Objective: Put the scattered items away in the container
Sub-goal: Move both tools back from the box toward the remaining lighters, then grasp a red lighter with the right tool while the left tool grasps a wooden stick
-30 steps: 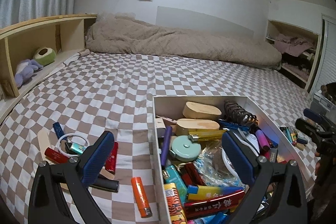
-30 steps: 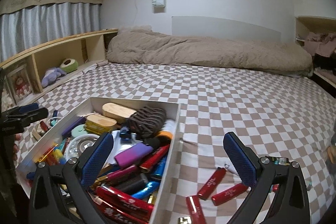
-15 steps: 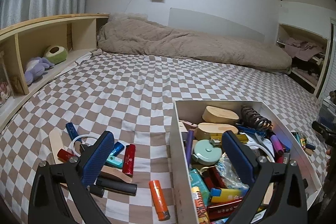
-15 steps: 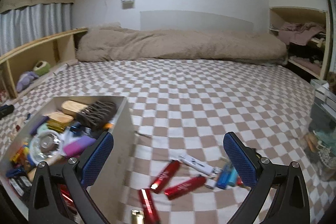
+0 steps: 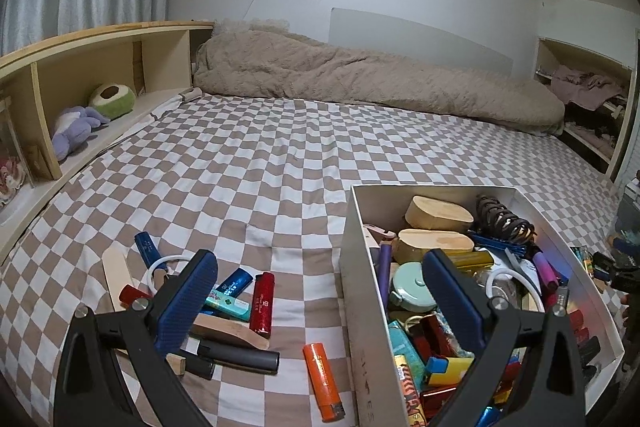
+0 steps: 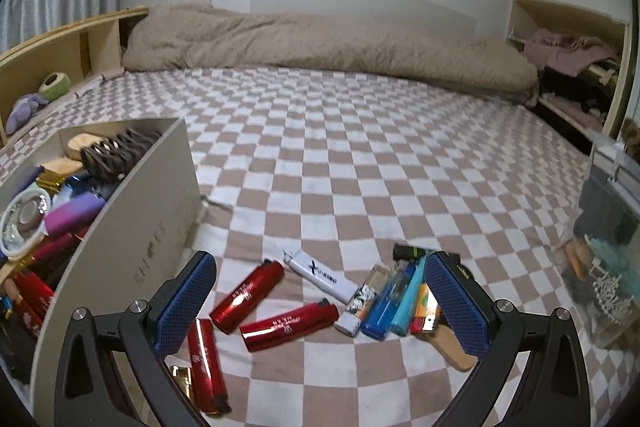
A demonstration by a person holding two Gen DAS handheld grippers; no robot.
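A white box [image 5: 362, 311] full of lighters and small items sits on the checkered bed; it also shows at the left of the right wrist view [image 6: 132, 227]. My left gripper [image 5: 320, 295] is open and empty, straddling the box's left wall. Left of the box lie an orange lighter [image 5: 323, 381], a red lighter [image 5: 262, 303], blue lighters [image 5: 234, 283], a black tube [image 5: 238, 351] and wooden sticks [image 5: 230, 329]. My right gripper [image 6: 320, 291] is open and empty above red lighters [image 6: 290, 325], a white lighter [image 6: 322, 277] and several coloured lighters [image 6: 394, 303].
A beige duvet [image 5: 360, 83] lies along the far side of the bed. A wooden shelf [image 5: 92, 79] with plush toys runs along the left. A clear container [image 6: 608, 247] stands at the right bed edge. A wooden piece [image 6: 452, 347] lies under the right finger.
My left gripper swung left, bringing the scattered items left of the box into view. My right gripper swung right, away from the box, over the lighters on the bed.
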